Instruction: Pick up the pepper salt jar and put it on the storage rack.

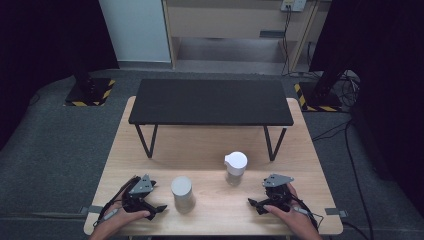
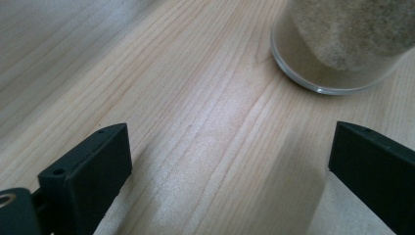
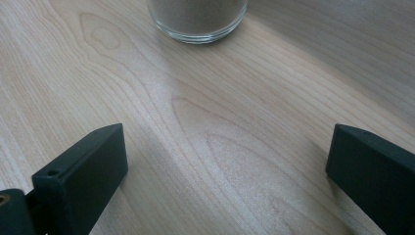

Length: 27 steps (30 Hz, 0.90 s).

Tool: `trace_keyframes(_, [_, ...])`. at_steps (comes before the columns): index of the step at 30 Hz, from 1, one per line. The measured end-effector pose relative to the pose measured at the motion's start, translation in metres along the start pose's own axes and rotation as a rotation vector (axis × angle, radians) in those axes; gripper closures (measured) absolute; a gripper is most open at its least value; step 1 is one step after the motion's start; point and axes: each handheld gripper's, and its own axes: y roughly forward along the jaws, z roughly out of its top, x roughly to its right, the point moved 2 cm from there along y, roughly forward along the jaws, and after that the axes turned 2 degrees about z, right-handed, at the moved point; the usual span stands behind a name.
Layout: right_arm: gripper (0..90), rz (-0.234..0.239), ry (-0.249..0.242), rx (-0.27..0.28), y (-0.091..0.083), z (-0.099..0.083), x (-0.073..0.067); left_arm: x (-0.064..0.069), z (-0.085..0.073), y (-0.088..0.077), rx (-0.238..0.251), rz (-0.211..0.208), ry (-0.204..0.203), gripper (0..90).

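Jar (image 1: 181, 192) just beside open left tool (image 1: 159, 208)

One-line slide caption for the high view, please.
Both open grippers, left and right, rest beside two jars on a wooden table.

A light wooden table (image 1: 210, 150) with visible grain carries everything here. On its far half stands a low black bench (image 1: 210, 102) on thin dark legs, well beyond both grippers. Nearer, two jars rest directly on the wood: a grey-lidded jar (image 1: 181, 192) just beside the left gripper (image 1: 150, 207), toward the table's middle, and a white-lidded jar (image 1: 235, 167) ahead of the right gripper (image 1: 257, 204) and slightly inward. Both are clear glass holding a sandy fill — in the left gripper view the grey-lidded one's base sits on the wood ahead.
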Motion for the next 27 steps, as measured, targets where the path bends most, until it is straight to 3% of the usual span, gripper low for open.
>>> trace_keyframes(7, [2.6,-0.001,0.001,0.001,0.0,0.0,0.0,0.004,0.001,-0.004,0.006,-0.022,0.02,1.2])
trace_keyframes(27, [2.6,-0.002,0.001,0.001,0.0,0.0,0.0,0.019,0.016,-0.004,0.084,-0.058,0.064,2.0])
